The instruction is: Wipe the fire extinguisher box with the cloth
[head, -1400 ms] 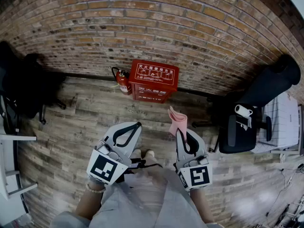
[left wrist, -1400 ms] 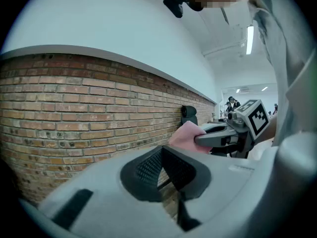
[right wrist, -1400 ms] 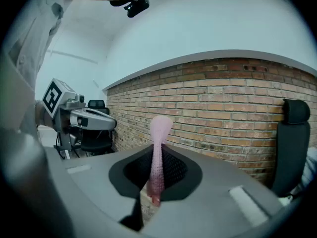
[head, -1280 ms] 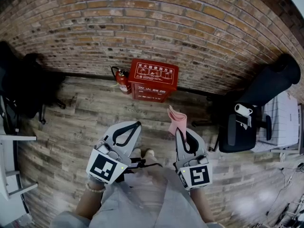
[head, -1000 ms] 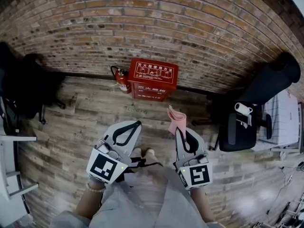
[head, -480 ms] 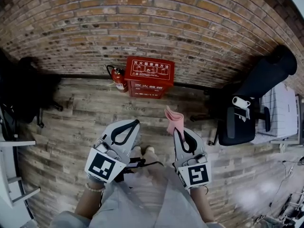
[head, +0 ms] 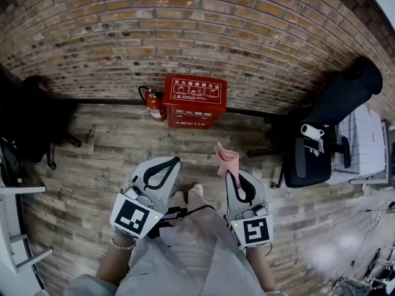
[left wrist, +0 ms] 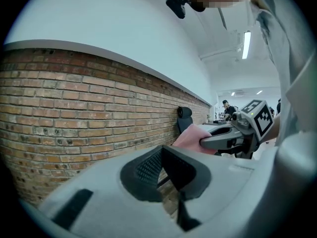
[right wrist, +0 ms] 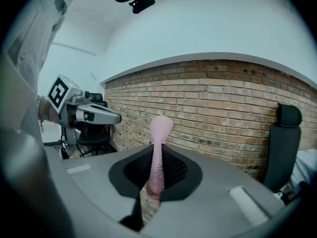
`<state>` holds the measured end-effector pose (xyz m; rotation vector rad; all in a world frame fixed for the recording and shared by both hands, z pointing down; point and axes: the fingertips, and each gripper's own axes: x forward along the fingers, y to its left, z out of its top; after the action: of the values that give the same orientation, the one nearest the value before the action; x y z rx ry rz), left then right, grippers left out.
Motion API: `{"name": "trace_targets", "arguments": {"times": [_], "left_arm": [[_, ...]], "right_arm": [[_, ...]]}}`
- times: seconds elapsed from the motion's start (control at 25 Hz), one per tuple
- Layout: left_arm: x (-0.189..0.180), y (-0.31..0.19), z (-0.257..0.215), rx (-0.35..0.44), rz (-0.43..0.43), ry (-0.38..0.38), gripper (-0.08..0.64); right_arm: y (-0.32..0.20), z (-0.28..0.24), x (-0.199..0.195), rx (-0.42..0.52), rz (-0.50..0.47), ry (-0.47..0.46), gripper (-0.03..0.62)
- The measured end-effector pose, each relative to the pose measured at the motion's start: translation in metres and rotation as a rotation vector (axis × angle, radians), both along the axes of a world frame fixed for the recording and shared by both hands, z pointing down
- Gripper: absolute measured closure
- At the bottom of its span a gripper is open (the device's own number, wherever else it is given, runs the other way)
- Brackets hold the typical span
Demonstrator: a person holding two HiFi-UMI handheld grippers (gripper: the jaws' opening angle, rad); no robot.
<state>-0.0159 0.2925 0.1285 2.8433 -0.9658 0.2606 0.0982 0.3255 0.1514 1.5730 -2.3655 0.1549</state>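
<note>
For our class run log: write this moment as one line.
right tongs shut on pink cloth | left tongs shut, empty | fire extinguisher box untouched

The white print on the red metal fire extinguisher box (head: 194,100) was too small to read. The lower end of the pink cloth (head: 227,160) was hidden between the closed jaws of the right gripper (head: 231,174). A black office chair (head: 28,113) and a white desk (head: 18,190) were cut off by the head view's left edge.

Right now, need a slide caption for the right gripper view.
Right gripper, jaws shut on pink cloth, facing brick wall; left gripper alongside.
</note>
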Motion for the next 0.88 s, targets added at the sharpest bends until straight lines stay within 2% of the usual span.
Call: {"name": "trace_targets", "arguments": {"times": [0.36, 0.88], "left_arm": [[0.005, -0.022, 0.001, 0.017, -0.017, -0.010, 0.563], [0.035, -0.117, -0.005, 0.021, -0.112, -0.004, 0.563]], "right_arm": [[-0.028, 0.003, 0.007, 0.008, -0.014, -0.006, 0.565], [-0.136, 0.000, 0.040, 0.025, -0.102, -0.015, 0.565]]}}
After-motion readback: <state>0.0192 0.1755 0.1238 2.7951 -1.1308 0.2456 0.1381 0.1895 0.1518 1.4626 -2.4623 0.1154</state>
